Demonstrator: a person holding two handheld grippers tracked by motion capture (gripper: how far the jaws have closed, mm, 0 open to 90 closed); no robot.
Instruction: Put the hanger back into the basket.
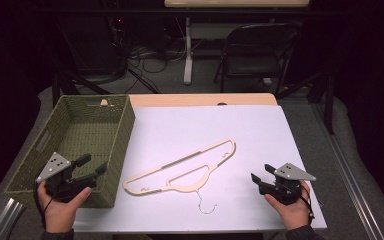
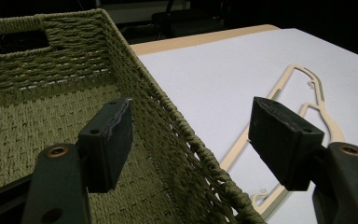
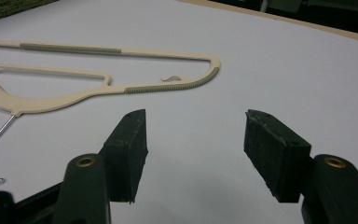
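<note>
High view first: a white sheet (image 1: 215,140) covers most of the table (image 1: 200,99), whose bare wooden strip shows along the far edge. A cream clothes hanger (image 1: 182,167) lies flat on the sheet, a little toward the near edge and slanting from near-left up to far-right, with its thin wire hook (image 1: 203,202) pointing at the near edge. A green woven basket (image 1: 120,145) stands at the left edge of the table, its long side wall just beside the hanger's lower left end but apart from it.

Left gripper (image 1: 94,166): held in the person's left hand (image 1: 60,207) at the near left corner, over the basket's near end. Its jaws stand apart with nothing between them; in the left gripper view they straddle the line of the basket's right wall (image 2: 168,121) (one jaw over the inside, the other over the sheet), and I cannot tell whether either touches the weave. The hanger (image 2: 303,116) lies farther off on the sheet.

Right gripper (image 1: 262,173): held in the right hand (image 1: 292,210) near the near right corner, pointing left toward the hanger and well apart from it. Its jaws are spread wide and empty; the right gripper view shows bare sheet (image 3: 284,65) between them, and the hanger (image 3: 98,88) with its ribbed grey grip strips beyond.
</note>
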